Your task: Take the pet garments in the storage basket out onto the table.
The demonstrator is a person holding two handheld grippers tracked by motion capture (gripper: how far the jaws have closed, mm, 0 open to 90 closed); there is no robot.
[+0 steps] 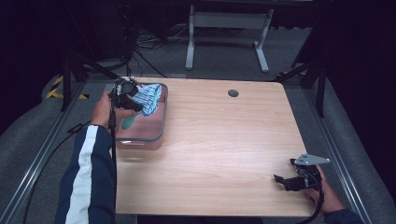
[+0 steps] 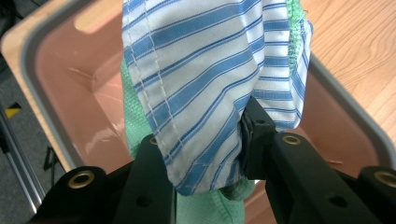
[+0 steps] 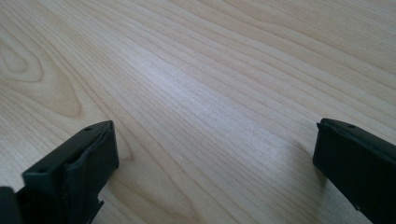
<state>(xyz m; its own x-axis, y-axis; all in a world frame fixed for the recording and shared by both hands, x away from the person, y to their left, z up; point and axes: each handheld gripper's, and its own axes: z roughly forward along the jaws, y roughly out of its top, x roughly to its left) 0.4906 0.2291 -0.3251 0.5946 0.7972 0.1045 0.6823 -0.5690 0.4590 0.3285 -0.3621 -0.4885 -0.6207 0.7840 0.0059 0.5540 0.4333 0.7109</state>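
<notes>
A blue-and-white striped cloth (image 1: 150, 99) hangs over the pink plastic bin (image 1: 156, 133) at the table's left side, lifted off the bin's floor. My left gripper (image 1: 128, 100) is shut on the striped cloth (image 2: 205, 93), whose folds bulge between the black jaws. A green cloth (image 2: 135, 126) lies under and behind it, and a bit of it (image 1: 128, 122) shows below the gripper in the high view. My right gripper (image 1: 292, 179) rests low at the table's front right corner, its jaws wide apart over bare wood with nothing between them (image 3: 215, 149).
The bin's grey rim (image 2: 42, 93) stands close to the table's left edge. A dark round grommet (image 1: 233, 93) sits near the far edge. Bare wooden tabletop (image 1: 224, 144) stretches between the bin and the right hand.
</notes>
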